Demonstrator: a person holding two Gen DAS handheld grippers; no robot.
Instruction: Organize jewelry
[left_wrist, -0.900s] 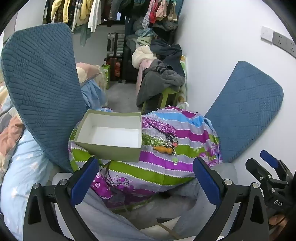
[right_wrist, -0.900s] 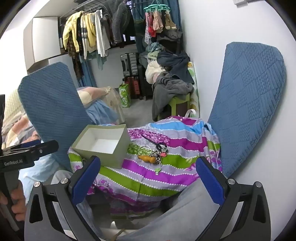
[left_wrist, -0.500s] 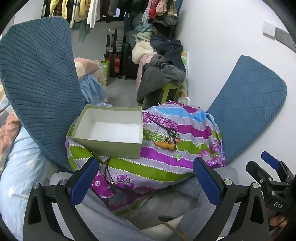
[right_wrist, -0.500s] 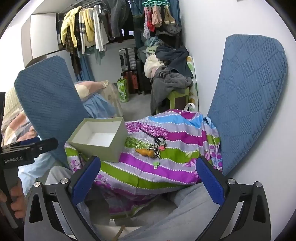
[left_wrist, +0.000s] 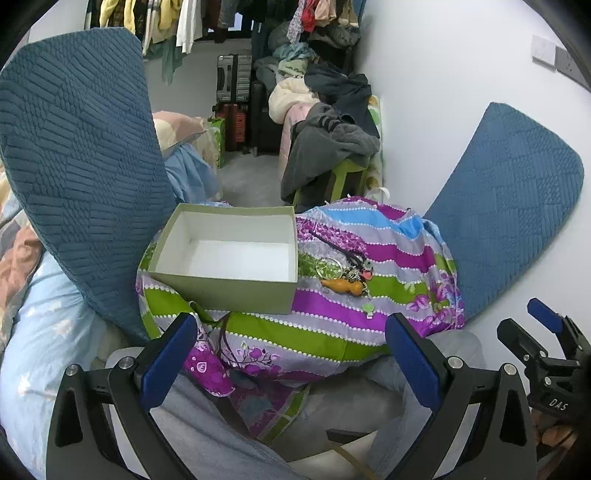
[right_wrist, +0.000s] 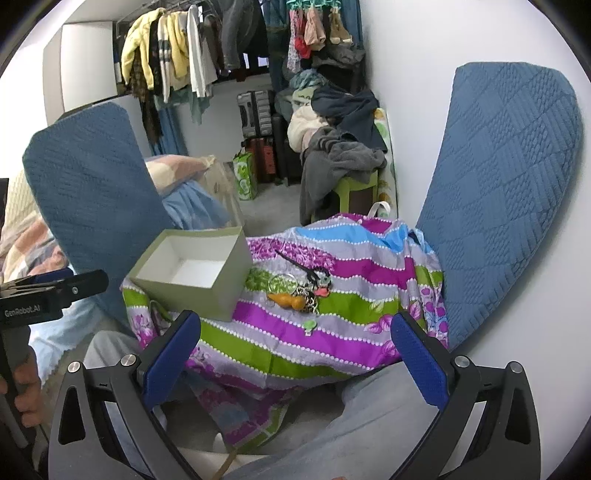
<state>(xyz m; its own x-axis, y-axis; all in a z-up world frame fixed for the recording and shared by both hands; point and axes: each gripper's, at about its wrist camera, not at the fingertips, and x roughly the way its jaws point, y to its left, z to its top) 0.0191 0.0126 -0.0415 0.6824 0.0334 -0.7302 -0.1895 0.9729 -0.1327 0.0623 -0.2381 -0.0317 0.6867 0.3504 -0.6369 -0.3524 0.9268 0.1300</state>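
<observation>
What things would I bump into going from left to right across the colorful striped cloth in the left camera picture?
Green box → orange carrot-shaped charm, part of the little jewelry pile → blue quilted cushion leaning by the wall.

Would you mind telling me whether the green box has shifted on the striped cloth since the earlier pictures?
No. The green box keeps its spot on the striped cloth, still just left of the jewelry pile; only the cameras drifted slightly.
</observation>
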